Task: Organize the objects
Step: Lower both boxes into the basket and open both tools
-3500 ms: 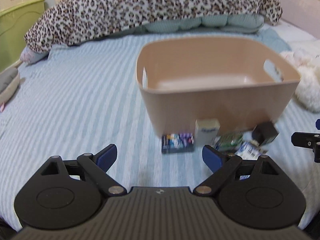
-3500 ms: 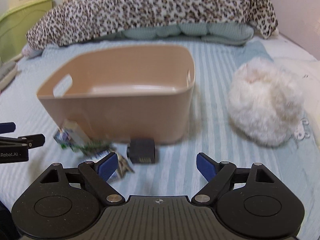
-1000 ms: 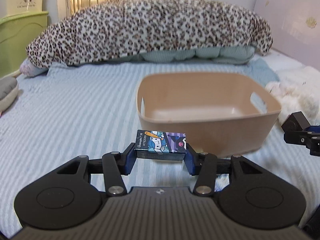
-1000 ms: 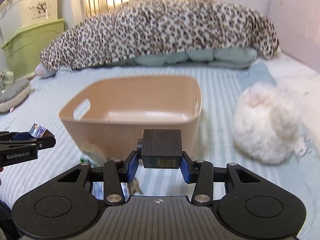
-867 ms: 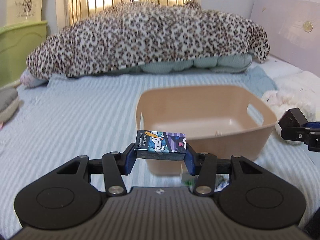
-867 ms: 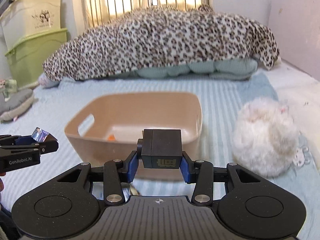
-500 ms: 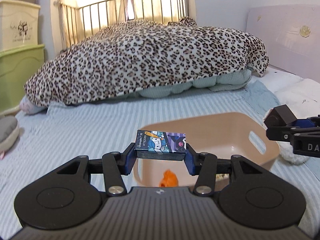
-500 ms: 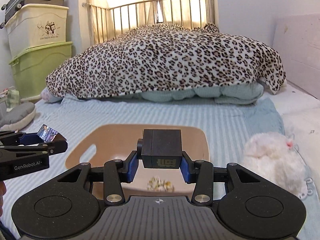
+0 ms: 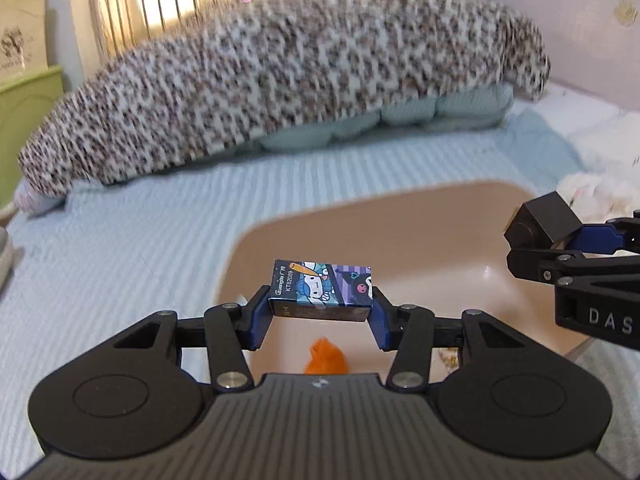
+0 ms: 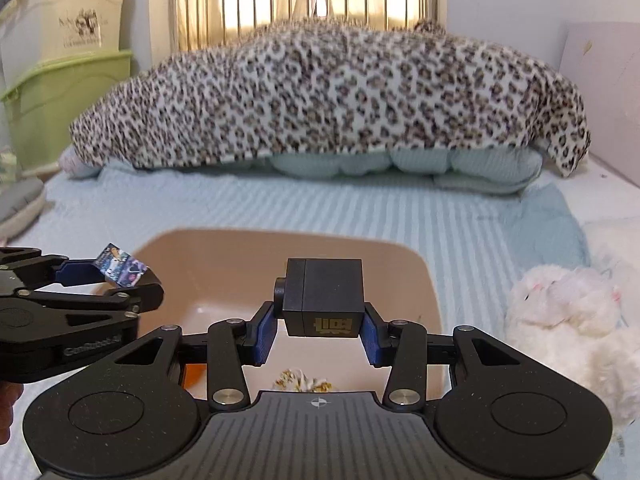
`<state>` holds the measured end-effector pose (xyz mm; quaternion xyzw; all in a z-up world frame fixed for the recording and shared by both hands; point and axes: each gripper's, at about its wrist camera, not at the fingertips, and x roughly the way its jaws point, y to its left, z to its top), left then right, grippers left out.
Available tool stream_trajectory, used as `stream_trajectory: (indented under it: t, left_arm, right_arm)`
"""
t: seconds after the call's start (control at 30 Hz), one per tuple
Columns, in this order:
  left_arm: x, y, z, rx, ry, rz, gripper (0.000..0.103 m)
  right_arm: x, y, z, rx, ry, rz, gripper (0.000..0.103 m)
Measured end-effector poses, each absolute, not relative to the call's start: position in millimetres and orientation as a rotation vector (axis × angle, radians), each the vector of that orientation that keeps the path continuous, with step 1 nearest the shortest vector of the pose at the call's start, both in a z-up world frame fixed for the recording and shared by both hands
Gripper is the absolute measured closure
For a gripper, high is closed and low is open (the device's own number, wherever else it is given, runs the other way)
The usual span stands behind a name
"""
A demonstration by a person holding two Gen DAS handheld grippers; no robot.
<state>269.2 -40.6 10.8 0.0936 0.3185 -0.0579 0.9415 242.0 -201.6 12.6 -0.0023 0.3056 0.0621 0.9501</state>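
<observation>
left wrist view: the left gripper [image 9: 322, 320] is clamped on a small flat cardboard box printed with cartoon characters [image 9: 322, 290], the blue pads pressing its two short ends so it sits level across the gap. the box hangs above the tan plastic storage bin [image 9: 400, 216], over the bin's near-left part, not touching it. the bin rests on the bed with the pale blue striped sheet [image 9: 120, 248]. down inside the bin, near its front wall, lie a small orange crumpled piece [image 9: 325, 358] and a bit of speckled wrapper [image 9: 450, 356]. at the right edge of this view the right gripper [image 9: 560, 236] comes in, closed on a black cube-shaped block [image 9: 540, 220] over the bin's right side.

right wrist view: the right gripper [image 10: 320, 328] holds the black cube-shaped block [image 10: 324, 296] by two opposite side faces, a round stub on its left face and gold lettering on its front. it hangs above the bin [image 10: 280, 248], toward the middle of the opening. to the left the left gripper [image 10: 116, 276] carries the cartoon box [image 10: 122, 268] over the bin's left edge. a white fluffy plush toy [image 10: 560, 304] lies on the sheet just beside the bin's right wall, and a leopard-print blanket [image 10: 320, 100] is heaped along the far edge of the bed.

handling, as a judgement: the card box looks light and a little crushable, so end-on pressure should stay gentle; the block looks rigid, denser and smooth-sided, best held square on flat faces. both seem ready for release into the bin, and a short drop should harm neither.
</observation>
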Motion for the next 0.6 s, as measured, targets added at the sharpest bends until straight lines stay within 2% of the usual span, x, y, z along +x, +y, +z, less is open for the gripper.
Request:
stream_trajectory:
  t: [0.37, 0.43, 0.47, 0.5, 0.53, 0.6]
  left_arm:
    - [290, -48, -31, 0.192, 0.787, -0.127, 0.051]
    - [287, -44, -32, 0.178, 0.787, -0.123, 0.049]
    - [285, -42, -31, 0.168, 0.784, -0.125, 0.047]
    - [284, -42, -28, 0.161, 0.781, -0.126, 0.038]
    - [281, -41, -25, 0.154, 0.776, -0.123, 0.024]
    - [274, -39, -17, 0.143, 0.758, -0.104, 0.014]
  right_arm:
    - [256, -195, -26, -0.044, 0.740, 0.136, 0.062]
    - [254, -197, -26, -0.036, 0.736, 0.134, 0.054]
    - [252, -198, -24, -0.030, 0.728, 0.135, 0.054]
    - [249, -199, -21, -0.021, 0.718, 0.136, 0.050]
    - [249, -201, -17, -0.016, 0.712, 0.134, 0.048]
    - [243, -202, -9, -0.016, 0.690, 0.126, 0.044]
